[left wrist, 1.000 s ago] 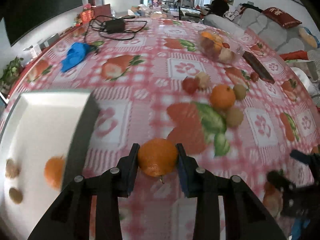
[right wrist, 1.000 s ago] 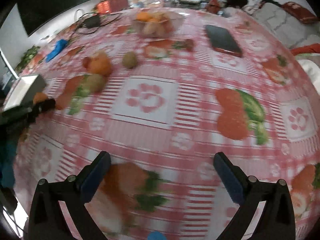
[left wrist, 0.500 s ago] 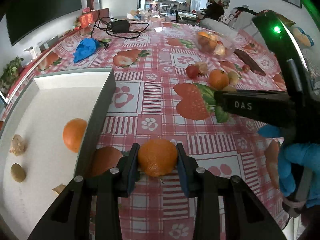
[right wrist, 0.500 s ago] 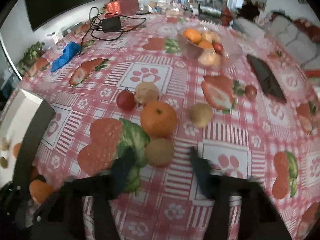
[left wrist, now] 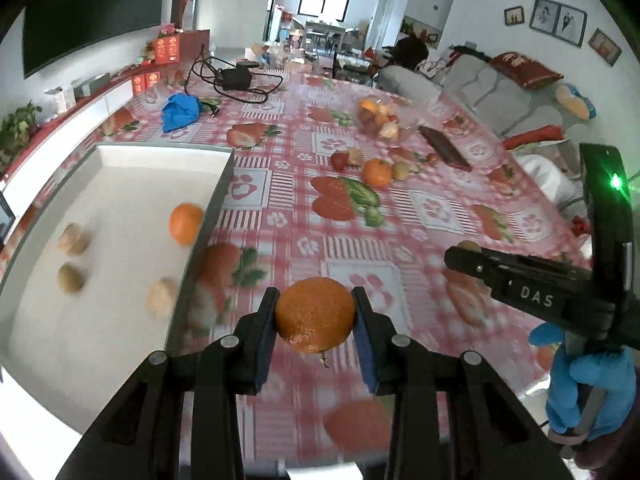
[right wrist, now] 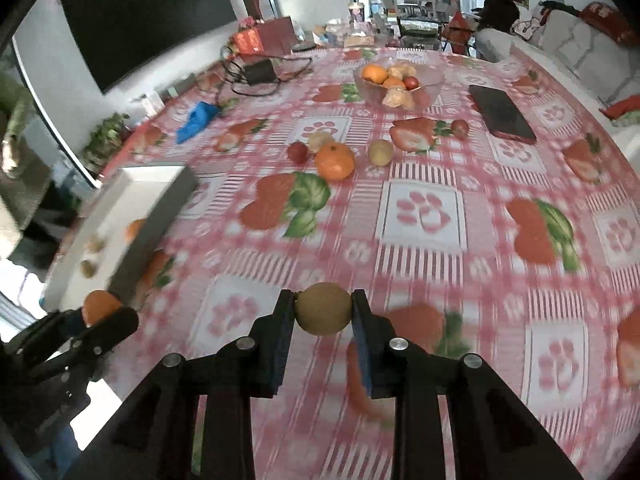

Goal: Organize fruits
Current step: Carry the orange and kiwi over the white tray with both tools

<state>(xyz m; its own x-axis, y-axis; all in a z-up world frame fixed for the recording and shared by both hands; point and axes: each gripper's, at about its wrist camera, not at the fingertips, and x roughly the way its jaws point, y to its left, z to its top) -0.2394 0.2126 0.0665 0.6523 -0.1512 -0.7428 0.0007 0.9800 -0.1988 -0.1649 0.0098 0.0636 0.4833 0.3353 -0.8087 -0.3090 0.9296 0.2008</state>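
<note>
— So what is each hand carrying?

— Left gripper [left wrist: 315,322] has its jaws pinching an orange [left wrist: 315,320], held above the table [left wrist: 436,208] just right of the white tray [left wrist: 120,152]. Right gripper [right wrist: 323,314] has its jaws pinching a kiwi [right wrist: 323,309], also off the checked cloth.

— And what sits in the tray?

— A second orange [left wrist: 185,223] against the right wall, plus three small brownish fruits, blurred; I cannot tell what kind.

— Anything left out on the table?

— Yes, a loose cluster farther back: another orange [right wrist: 335,161], a red fruit [right wrist: 297,152] touching or just beside it, a pale lumpy one behind, and a second kiwi [right wrist: 380,152] to the right. Beyond those stands a glass bowl [right wrist: 432,80] of mixed fruit, with a dark phone [right wrist: 502,114] lying to its right.
</note>
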